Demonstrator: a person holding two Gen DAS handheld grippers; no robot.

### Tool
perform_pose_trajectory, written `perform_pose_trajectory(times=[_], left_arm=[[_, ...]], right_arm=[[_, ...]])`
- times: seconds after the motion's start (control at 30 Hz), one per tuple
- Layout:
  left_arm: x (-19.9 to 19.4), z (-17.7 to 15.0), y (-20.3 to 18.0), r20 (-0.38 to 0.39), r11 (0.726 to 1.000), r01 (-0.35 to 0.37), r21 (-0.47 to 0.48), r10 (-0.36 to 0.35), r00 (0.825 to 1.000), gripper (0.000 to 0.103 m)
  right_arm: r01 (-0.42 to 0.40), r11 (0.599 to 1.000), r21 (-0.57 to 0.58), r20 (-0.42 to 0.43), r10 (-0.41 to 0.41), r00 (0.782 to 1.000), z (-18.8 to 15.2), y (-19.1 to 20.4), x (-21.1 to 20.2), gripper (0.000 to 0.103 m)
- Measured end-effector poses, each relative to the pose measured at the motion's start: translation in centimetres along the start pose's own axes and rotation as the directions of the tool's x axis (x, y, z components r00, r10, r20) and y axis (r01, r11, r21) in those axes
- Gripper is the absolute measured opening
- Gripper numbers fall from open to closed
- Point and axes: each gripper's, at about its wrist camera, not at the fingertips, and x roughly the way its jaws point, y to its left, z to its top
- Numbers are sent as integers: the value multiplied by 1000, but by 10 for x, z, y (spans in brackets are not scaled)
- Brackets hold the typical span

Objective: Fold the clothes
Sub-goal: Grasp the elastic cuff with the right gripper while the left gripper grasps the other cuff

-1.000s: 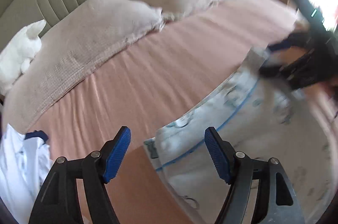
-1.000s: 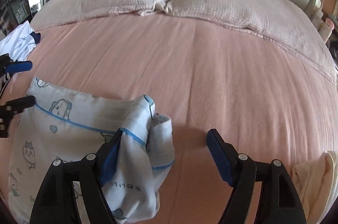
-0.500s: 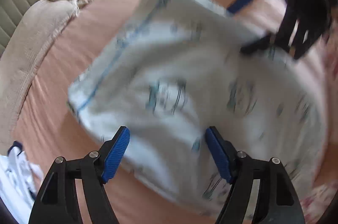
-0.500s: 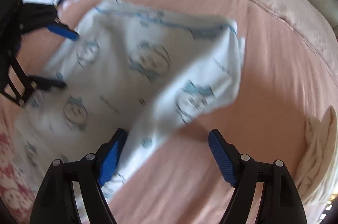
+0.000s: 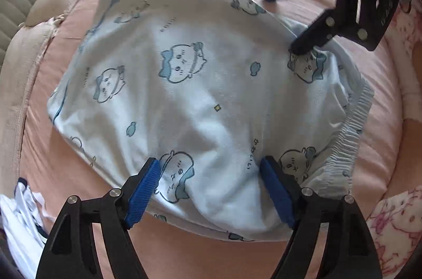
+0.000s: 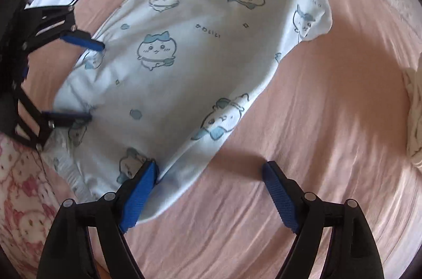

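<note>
Left hand-held gripper [image 5: 211, 189]: pointing down over the light-blue cartoon-print cotton pyjama shorts [image 5: 190, 94], jaws apart, cloth lies between the blue ribbed pads [image 5: 143, 190] but isn't pinched; released. A white garment with navy trim [image 5: 18, 215] lies off its left side. Shorts lie spread flat on the pink bed sheet [image 6: 303, 121], gathered waistband towards both grippers. Right hand-held gripper [image 6: 211, 189]: jaws have just been opening, now released; left pad touches the shorts' edge, right pad over bare sheet. A cream cloth bundle [image 6: 414, 115] sits far right.
</note>
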Motion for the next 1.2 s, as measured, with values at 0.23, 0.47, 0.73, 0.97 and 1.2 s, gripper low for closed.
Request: perform_pose_trajectory(times=[0.23,0.47,0.73,0.97,1.2], left_arm=[[-36,19,-21,128,999,37,-30,-33,991,78],[-25,17,-35,-34,996,47,-77,-50,998,78],[-29,23,0,-111,872,147,-467,-223,969,77],[-24,26,9,-56,694,222,-684,-354,934,77],[-28,34,-2,28,519,232,-822,-370,928,77]], right_arm=[[-99,994,57,80,94,992,-2,7,-21,83],[-49,993,-107,-23,47,999,-22,38,-9,83],[-154,984,93,26,152,988,-19,22,-16,83],[-344,870,354,85,336,938,-30,3,-7,83],[-280,900,334,86,267,960,-35,23,-5,79]])
